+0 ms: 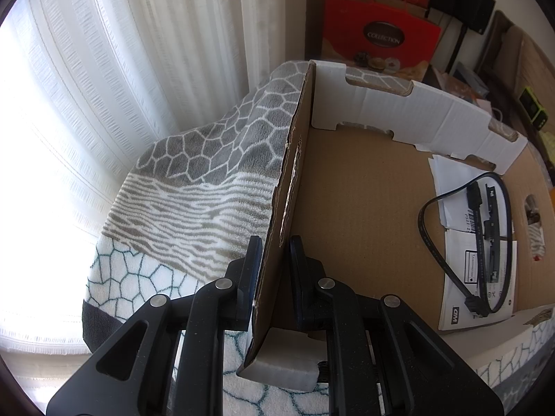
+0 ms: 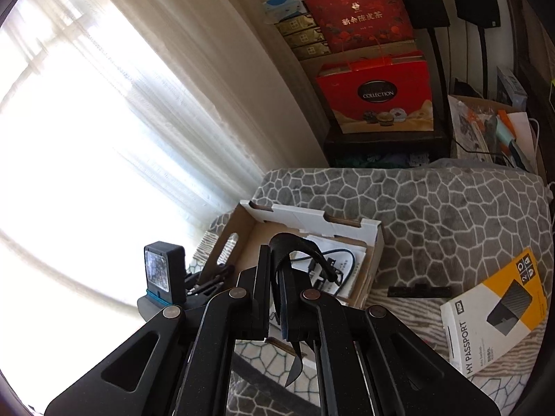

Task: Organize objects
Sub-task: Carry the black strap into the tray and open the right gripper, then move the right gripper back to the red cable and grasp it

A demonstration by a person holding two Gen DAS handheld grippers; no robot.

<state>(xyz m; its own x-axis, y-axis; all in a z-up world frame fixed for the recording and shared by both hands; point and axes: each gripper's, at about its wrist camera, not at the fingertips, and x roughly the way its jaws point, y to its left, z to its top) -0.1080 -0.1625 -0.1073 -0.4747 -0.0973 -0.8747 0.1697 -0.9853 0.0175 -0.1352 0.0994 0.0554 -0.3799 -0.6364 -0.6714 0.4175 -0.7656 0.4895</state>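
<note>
- Left gripper (image 1: 274, 260): jaws clamped on the brown corrugated side wall of the cardboard box (image 1: 364, 190), one black pad on each face of the panel.
- Box: shallow, open-topped, white notched back wall, raw fibrous edges; resting on the plush blanket (image 1: 208, 159) with grey honeycomb and wavy stripe patterns.
- Inside the box, flat on the floor: white printed leaflets (image 1: 461, 287), with a glossy black looped cable (image 1: 430, 239) on top.
- Right gripper (image 2: 275, 277): jaws closed on a curved black strap (image 2: 288, 246), matte and flexible, held above the box.
- Beside the box on the blanket: slim black bar (image 2: 419, 291) and white-and-yellow hard drive carton (image 2: 496, 312).
</note>
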